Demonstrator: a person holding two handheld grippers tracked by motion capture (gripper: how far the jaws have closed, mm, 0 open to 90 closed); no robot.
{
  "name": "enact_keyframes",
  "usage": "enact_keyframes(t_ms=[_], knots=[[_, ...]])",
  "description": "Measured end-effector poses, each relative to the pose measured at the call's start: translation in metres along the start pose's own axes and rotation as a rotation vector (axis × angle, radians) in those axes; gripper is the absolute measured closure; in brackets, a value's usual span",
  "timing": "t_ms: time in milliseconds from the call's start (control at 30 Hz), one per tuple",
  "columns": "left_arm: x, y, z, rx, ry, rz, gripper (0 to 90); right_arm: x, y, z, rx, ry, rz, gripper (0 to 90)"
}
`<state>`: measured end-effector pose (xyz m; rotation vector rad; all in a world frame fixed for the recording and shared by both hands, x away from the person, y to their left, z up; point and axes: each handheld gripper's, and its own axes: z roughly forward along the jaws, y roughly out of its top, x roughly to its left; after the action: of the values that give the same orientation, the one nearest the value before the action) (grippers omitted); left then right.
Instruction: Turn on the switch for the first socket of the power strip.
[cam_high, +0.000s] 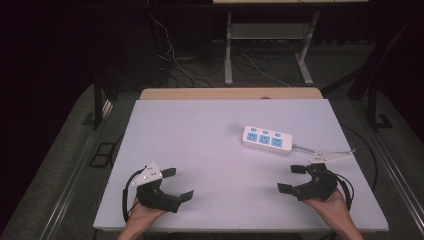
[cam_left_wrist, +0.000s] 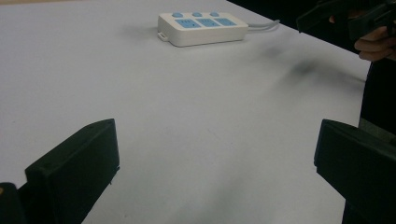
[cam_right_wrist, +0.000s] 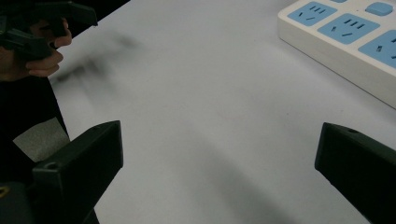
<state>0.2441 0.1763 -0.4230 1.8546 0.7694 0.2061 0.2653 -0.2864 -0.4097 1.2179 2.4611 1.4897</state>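
Plastic made the power strip (cam_high: 267, 138) look rigid, fairly light and smooth; it lay toward the worktop's (cam_high: 200, 145) far right, cord trailing right. Both the left hand-held gripper (cam_high: 177, 184) and right hand-held gripper (cam_high: 293, 178) sat spread and empty. Gripping across its narrow sides seemed safest.

Two black hand-held grippers were seen in the high view. The left gripper (cam_high: 178, 184) was built of black angular parts, topped by a grey three-cornered plate (cam_high: 150, 173) marked with small dark dots. A black cable (cam_high: 126, 199) was looped beside it. The right gripper (cam_high: 293, 178) carried a similar grey plate (cam_high: 329, 157) and a coiled black cable (cam_high: 347, 189). In the gripper views, each jaw was shown as a blocky, matte black slab with squared edges. Both forearms were bare, without sleeves.
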Motion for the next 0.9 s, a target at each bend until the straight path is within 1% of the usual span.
enact_keyframes(t_ms=[233,367,500,900], knots=[[0.0,0.0,0.001,0.012,-0.006,0.004,0.0,-0.003,0.007,0.001,0.02,0.005,-0.003,0.7],[0.0,0.0,0.001,0.012,-0.005,0.001,0.0,-0.004,0.016,0.0,0.026,0.006,-0.016,0.7],[0.001,-0.001,0.001,0.013,-0.006,0.0,0.0,-0.006,0.021,0.001,0.034,0.011,-0.016,0.7],[0.001,-0.001,0.0,0.008,-0.001,-0.001,0.0,-0.011,0.034,0.004,0.054,0.016,-0.027,0.7]])
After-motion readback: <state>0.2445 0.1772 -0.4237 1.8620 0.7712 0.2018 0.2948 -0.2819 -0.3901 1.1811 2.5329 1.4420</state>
